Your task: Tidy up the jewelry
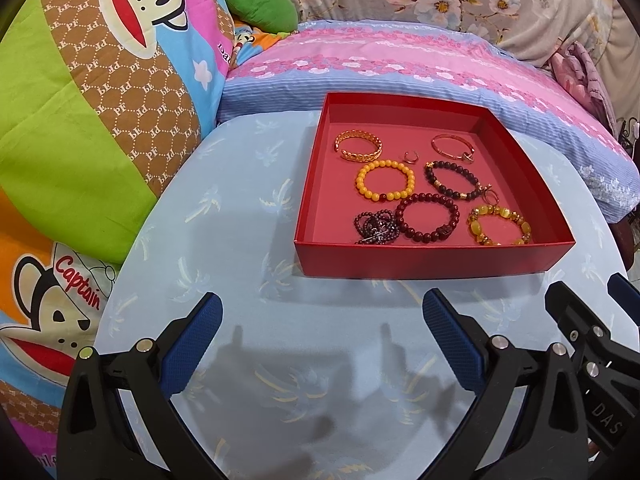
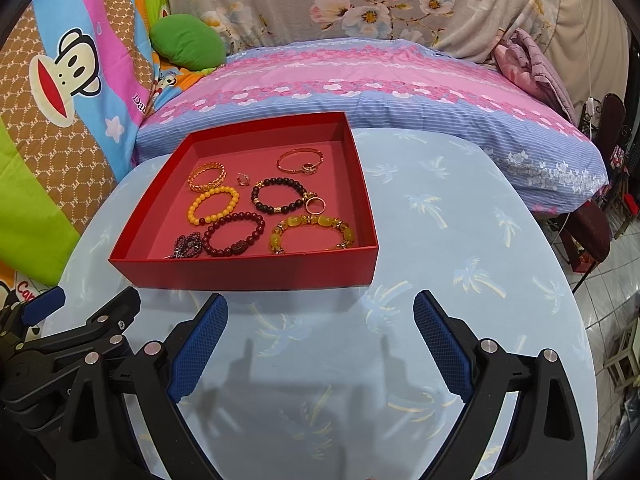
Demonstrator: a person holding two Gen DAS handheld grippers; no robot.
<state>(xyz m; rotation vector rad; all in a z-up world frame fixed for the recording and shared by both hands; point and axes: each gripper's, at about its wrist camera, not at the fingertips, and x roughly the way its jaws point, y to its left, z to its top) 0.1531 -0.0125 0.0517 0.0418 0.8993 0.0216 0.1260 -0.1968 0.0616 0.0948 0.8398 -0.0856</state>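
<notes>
A shallow red box (image 1: 432,258) (image 2: 248,274) sits on a round table with a pale blue palm-print cloth (image 1: 240,240) (image 2: 440,220). Inside lie a gold chain bangle (image 1: 359,145) (image 2: 207,176), a thin rose-gold bangle (image 1: 453,148) (image 2: 301,161), a yellow bead bracelet (image 1: 385,181) (image 2: 213,204), a dark bead bracelet (image 1: 454,180) (image 2: 280,195), a dark red bead bracelet (image 1: 427,217) (image 2: 234,234), an amber bead bracelet (image 1: 500,225) (image 2: 312,233), a coiled dark bead strand (image 1: 375,227) (image 2: 186,245) and small rings (image 1: 410,156) (image 2: 316,205). My left gripper (image 1: 322,312) and right gripper (image 2: 320,312) hover open and empty before the box's near wall.
A pink and blue flowered pillow (image 1: 400,68) (image 2: 360,80) lies behind the table. A cartoon-monkey quilt (image 1: 80,100) (image 2: 60,80) and a green cushion (image 1: 260,8) (image 2: 188,42) are piled at the left. Tiled floor (image 2: 612,292) drops off at the table's right edge.
</notes>
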